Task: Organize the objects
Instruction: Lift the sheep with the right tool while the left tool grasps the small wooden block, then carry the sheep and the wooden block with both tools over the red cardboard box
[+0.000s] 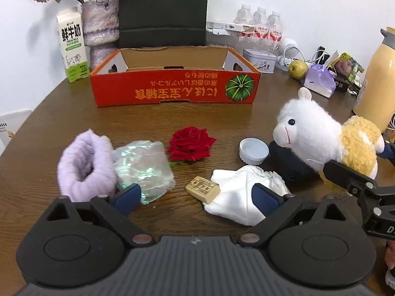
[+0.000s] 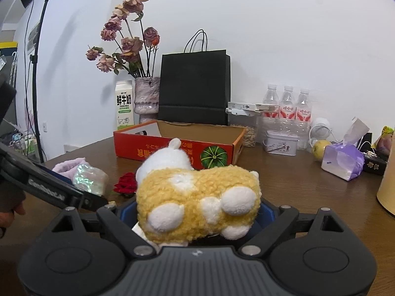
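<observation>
My left gripper [image 1: 197, 195] hangs open just above the brown table [image 1: 148, 120]. A small tan engraved tile [image 1: 203, 189] lies between its blue fingertips [image 1: 128, 194], untouched. A crumpled white cloth [image 1: 234, 197] lies under the right finger and an iridescent plastic wrap [image 1: 143, 167] by the left one. Further out are a lilac fuzzy sock [image 1: 86, 167], a red rose [image 1: 190, 145] and a white cap [image 1: 254, 150]. My right gripper [image 2: 197, 212] is shut on a white and yellow plush animal [image 2: 197, 199], held above the table at the right [image 1: 321, 138].
An open red cardboard box [image 1: 172, 88] stands behind the loose items. Along the back are a milk carton [image 1: 72, 44], a vase [image 1: 100, 22], a black bag [image 1: 163, 9], water bottles [image 1: 261, 24], a tin [image 1: 260, 60], a pear [image 1: 297, 69], a purple tissue pack [image 1: 319, 80] and a yellow flask [image 1: 377, 79].
</observation>
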### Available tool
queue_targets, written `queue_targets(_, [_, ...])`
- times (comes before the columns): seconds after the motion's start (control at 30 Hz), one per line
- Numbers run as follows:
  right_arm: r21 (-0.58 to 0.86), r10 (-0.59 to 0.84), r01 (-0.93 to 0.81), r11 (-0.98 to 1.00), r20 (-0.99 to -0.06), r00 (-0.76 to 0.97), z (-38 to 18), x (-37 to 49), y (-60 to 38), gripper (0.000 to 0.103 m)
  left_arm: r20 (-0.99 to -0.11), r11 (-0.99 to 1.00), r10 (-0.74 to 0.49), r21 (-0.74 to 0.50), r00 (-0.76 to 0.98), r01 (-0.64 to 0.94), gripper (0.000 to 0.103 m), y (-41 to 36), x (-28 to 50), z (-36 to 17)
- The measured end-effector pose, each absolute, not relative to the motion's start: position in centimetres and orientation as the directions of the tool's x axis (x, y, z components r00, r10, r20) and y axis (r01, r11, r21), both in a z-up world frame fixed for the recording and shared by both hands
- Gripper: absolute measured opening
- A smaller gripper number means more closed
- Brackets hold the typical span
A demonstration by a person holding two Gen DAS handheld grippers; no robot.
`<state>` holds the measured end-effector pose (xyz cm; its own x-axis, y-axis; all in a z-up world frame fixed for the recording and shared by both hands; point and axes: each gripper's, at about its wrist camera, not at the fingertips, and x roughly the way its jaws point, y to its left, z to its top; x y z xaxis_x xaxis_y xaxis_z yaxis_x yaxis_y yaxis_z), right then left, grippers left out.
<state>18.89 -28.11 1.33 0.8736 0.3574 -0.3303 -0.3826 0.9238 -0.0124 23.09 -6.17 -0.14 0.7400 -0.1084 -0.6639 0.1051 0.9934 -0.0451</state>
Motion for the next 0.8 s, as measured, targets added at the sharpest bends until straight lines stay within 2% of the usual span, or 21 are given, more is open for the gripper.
queue_targets(0.07, [-0.014, 0.355, -0.381, 0.925, -0.329, 0.875, 1.2, 18.9, -28.0, 0.091, -0.667, 0.993, -0.112, -0.056, 0.736, 0.100, 0.091, -6.2, 23.5, -0.6])
queue_targets(0.3, [-0.015, 0.349, -0.374, 0.927, -0.328, 0.878, 0.7, 19.1, -27.9, 0.091, -0.683, 0.992, -0.123, -0.070, 0.720, 0.103, 0.064, -6.5, 24.8, -1.6])
queue_targets(0.47, [-0.006, 0.353, -0.376, 0.927, -0.326, 0.877, 0.7, 19.2, -28.0, 0.091, -0.685, 0.990, -0.140, -0.100, 0.715, 0.098, 0.049, -6.0, 25.4, -2.1])
queue_targets(0.5, [-0.005, 0.354, -0.376, 0.927, -0.326, 0.877, 0.7, 19.2, -28.0, 0.091, -0.684, 0.988, -0.152, -0.113, 0.714, 0.102, 0.040, -5.9, 25.4, -2.1])
queue_targets(0.53, [-0.005, 0.354, -0.376, 0.927, -0.326, 0.877, 0.7, 19.2, -28.0, 0.091, -0.682, 0.986, -0.165, -0.126, 0.712, 0.108, 0.037, -5.8, 25.4, -2.1])
queue_targets(0.8, [-0.012, 0.349, -0.374, 0.927, -0.331, 0.877, 0.7, 19.2, -27.8, 0.091, -0.675, 0.991, -0.136, -0.103, 0.725, 0.090, 0.036, -5.4, 25.0, -1.7])
